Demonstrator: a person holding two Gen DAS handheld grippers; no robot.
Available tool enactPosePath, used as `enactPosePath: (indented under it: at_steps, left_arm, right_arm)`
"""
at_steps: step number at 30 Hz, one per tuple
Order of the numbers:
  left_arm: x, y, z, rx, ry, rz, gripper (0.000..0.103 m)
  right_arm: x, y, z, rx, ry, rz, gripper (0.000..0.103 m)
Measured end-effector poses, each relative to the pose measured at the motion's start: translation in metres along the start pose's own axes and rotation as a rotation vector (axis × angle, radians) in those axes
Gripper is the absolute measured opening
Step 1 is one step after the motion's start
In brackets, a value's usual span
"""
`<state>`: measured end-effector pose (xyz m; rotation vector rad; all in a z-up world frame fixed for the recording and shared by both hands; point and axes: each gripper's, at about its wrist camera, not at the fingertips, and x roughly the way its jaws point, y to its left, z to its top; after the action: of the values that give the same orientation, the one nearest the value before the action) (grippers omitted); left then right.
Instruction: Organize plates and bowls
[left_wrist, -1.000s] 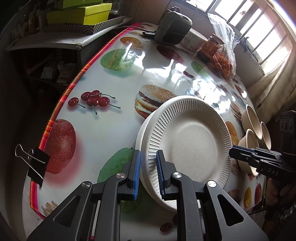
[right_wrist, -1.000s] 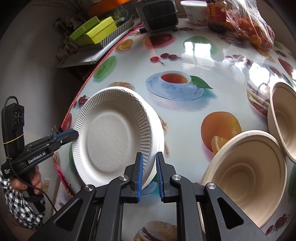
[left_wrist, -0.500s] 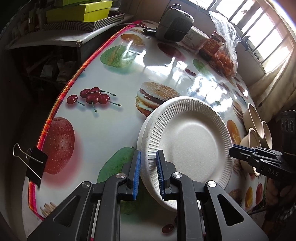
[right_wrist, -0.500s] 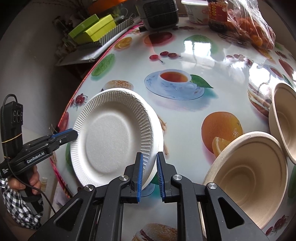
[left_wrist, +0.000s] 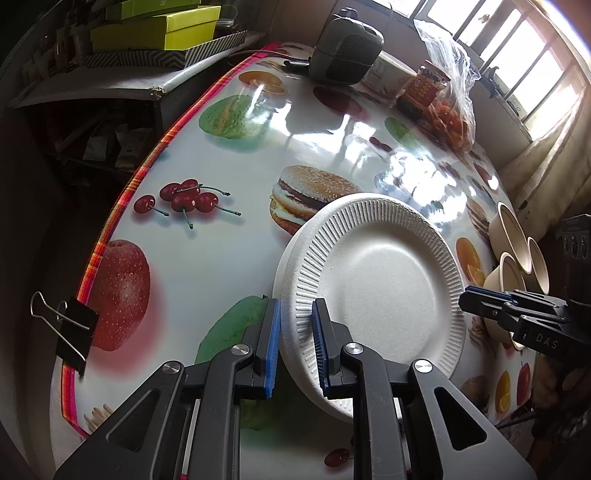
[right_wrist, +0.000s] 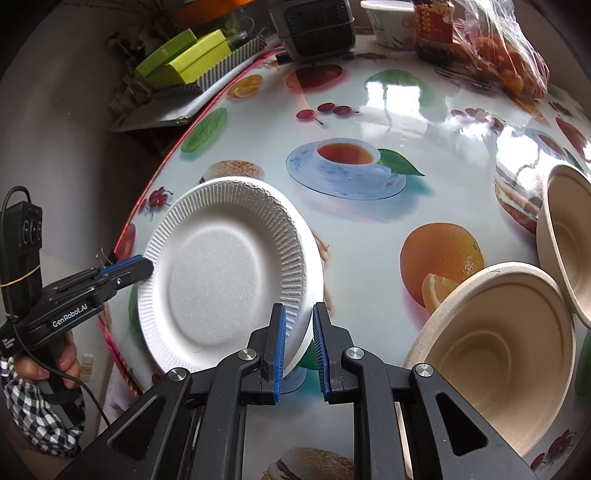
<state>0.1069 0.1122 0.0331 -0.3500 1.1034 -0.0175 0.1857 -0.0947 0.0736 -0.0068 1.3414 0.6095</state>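
I have the white paper plate (left_wrist: 384, 291) tilted up off the table (left_wrist: 229, 258), its open face toward my left camera; being round, it shows no long axis. My left gripper (left_wrist: 295, 347) straddles the rim at 7 o'clock, jaws narrow but not quite clamped. My right gripper (right_wrist: 299, 347) brackets the opposite rim, jaws likewise narrow with slight gaps. A second plate may sit beneath; I cannot tell. Two tan bowls (right_wrist: 509, 354) at 3 o'clock are cut off by the frame.
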Motion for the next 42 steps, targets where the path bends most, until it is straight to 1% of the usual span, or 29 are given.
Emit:
enactPosePath:
  at_steps: [4,9,17,19,21,25,29,31,34,36,42]
  left_arm:
    - [0.0,0.0,0.0,0.011,-0.004,0.01,0.019]
    - [0.0,-0.001,0.0,0.017,-0.012,0.017,0.025]
    - [-0.002,-0.004,-0.001,0.031,-0.022,0.03,0.029]
    - [-0.002,-0.004,-0.001,0.033,-0.023,0.027,0.031]
    - [-0.003,-0.005,-0.001,0.038,-0.03,0.034,0.036]
    - [-0.007,-0.01,-0.001,0.061,-0.047,0.047,0.038]
    - [-0.011,-0.018,-0.002,0.091,-0.078,0.079,0.038]
    - [-0.014,-0.02,-0.001,0.095,-0.09,0.079,0.039]
    - [-0.022,-0.028,-0.001,0.13,-0.136,0.116,0.041]
    - [-0.026,-0.033,0.0,0.14,-0.153,0.102,0.045]
    - [-0.029,-0.055,0.003,0.186,-0.175,0.085,0.045]
  right_arm:
    - [-0.001,0.0,-0.001,-0.002,-0.004,0.004,0.017]
    - [-0.003,-0.001,-0.002,0.002,-0.011,0.001,0.023]
    - [-0.002,-0.002,-0.002,0.005,-0.017,-0.001,0.028]
    - [-0.002,-0.002,-0.002,0.004,-0.016,-0.003,0.029]
    - [-0.003,-0.002,-0.002,0.0,-0.021,-0.007,0.032]
    - [-0.007,0.0,-0.004,-0.009,-0.041,-0.02,0.037]
    - [-0.013,0.005,-0.008,-0.036,-0.084,-0.051,0.046]
    - [-0.017,0.007,-0.01,-0.046,-0.106,-0.059,0.046]
    - [-0.023,0.008,-0.014,-0.054,-0.149,-0.088,0.047]
    - [-0.029,0.007,-0.017,-0.053,-0.178,-0.097,0.047]
    - [-0.05,0.0,-0.026,-0.035,-0.255,-0.128,0.048]
